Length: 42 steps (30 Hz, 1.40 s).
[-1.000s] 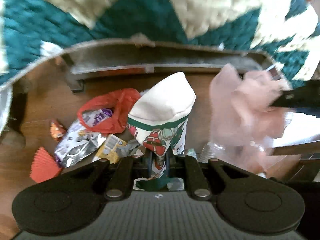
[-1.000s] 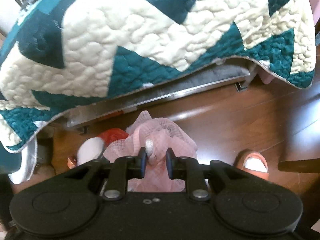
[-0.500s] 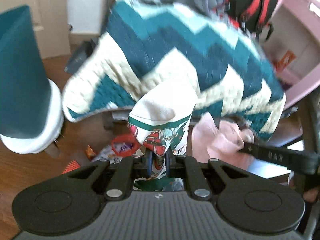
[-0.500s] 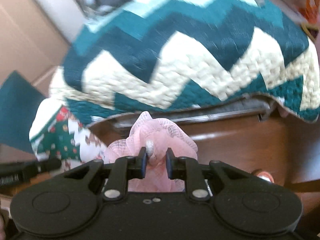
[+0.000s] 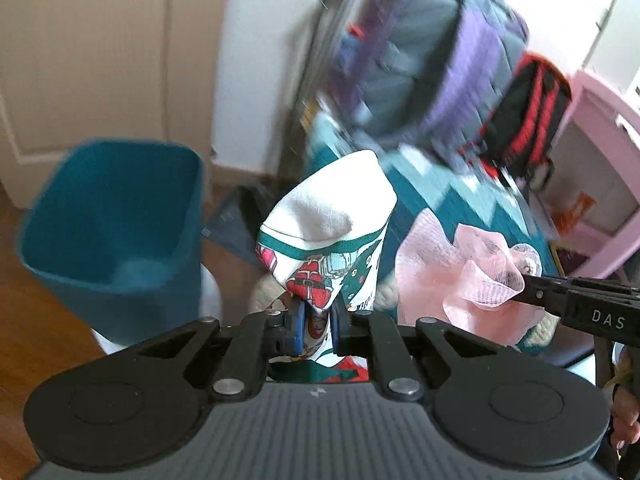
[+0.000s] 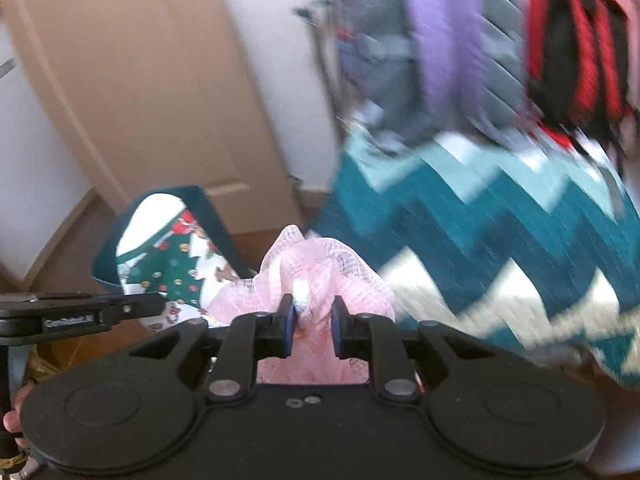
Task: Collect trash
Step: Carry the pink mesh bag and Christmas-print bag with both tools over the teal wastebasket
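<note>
My left gripper is shut on a white, green and red Christmas-print paper wrapper and holds it in the air. A teal waste bin stands open at the left, just beyond it. My right gripper is shut on a bunched pink mesh netting. That netting and the right gripper's finger show at the right of the left wrist view. The Christmas wrapper and the bin rim show at the left of the right wrist view.
A teal and cream zigzag quilt covers a bed at the right. A purple-grey backpack and a red-black backpack hang above it. A beige door is behind the bin. Pink furniture is at far right.
Both grippers have lifted up from the floor litter and swung toward the teal bin, each keeping its hold. The floor trash is out of sight.
</note>
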{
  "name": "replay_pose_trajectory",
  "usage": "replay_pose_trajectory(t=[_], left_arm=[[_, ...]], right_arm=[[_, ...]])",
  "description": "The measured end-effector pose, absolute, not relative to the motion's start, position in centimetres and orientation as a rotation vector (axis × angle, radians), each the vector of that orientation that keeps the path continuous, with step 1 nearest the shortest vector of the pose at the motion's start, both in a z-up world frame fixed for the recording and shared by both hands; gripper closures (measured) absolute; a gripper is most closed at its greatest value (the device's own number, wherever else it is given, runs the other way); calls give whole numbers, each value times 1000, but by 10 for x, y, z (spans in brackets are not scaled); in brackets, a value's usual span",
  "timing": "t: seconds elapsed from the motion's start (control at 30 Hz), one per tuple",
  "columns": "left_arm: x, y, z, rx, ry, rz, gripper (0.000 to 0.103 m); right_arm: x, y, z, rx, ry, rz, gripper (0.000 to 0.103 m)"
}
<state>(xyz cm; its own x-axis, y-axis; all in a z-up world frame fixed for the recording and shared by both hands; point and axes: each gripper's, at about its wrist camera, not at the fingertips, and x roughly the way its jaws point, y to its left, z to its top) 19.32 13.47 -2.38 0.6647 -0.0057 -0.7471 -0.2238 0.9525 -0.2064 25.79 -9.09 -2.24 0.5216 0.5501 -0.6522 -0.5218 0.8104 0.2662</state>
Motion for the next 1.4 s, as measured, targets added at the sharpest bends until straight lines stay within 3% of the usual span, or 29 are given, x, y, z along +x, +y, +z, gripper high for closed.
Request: replay_pose_trajectory(t=[0.27,0.5,0.8,1.1,1.4], left_arm=[[190,217,35,-240,722,249,91],[204,276,40,-211,706,356,91],[236,330,-17,-231,801,429,91],[267,340,-90,-255,963,423,91],[276,339,-126,-290,1061,417,88]], right_arm=[[266,23,30,-20,699,746,86],[282,112,34,-34,671,804,86],[303,187,-20,-87,744,816,85],[326,216,-82,-190,866,796,78],[324,215,-99,-239,902,820,72]])
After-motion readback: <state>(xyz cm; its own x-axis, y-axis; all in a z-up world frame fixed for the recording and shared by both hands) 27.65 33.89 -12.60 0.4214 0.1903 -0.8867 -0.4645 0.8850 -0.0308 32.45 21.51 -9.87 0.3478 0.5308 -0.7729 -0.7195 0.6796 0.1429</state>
